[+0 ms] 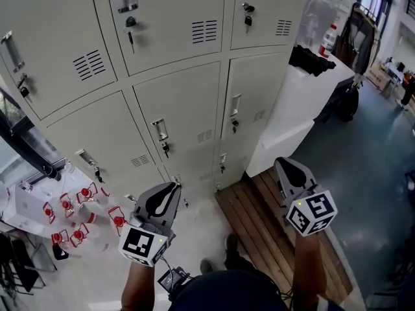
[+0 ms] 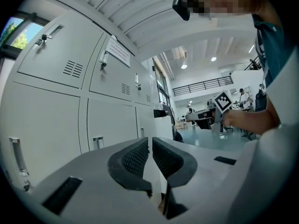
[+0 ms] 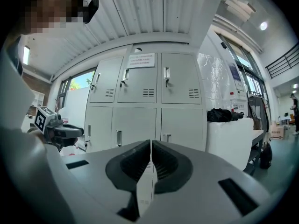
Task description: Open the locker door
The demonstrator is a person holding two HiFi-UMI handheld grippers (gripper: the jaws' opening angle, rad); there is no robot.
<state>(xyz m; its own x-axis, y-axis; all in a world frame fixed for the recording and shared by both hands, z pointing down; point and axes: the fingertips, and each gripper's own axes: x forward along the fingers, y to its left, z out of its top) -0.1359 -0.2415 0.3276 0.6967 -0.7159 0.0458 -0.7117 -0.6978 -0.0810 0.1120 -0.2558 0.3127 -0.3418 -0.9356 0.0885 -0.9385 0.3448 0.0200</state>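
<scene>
A bank of pale grey lockers (image 1: 181, 122) fills the head view, every door closed, each with a small handle (image 1: 160, 131) and a key. My left gripper (image 1: 172, 188) hangs low over the floor in front of the bottom row, touching nothing. Out to the right, my right gripper (image 1: 285, 164) is above the bench, also clear of the doors. In the left gripper view the jaws (image 2: 150, 146) are shut and hold nothing, with the lockers (image 2: 107, 125) off to the left. In the right gripper view the pads (image 3: 151, 148) meet, facing the locker bank (image 3: 140, 125) from a distance.
A slatted wooden bench (image 1: 266, 225) stands at the right below the lockers. Beside it a white counter (image 1: 305, 102) carries a black bag (image 1: 311, 60) and a bottle (image 1: 329, 39). Several red-and-white items (image 1: 71, 212) lie on the floor at the left. The person's shoes (image 1: 230, 245) show below.
</scene>
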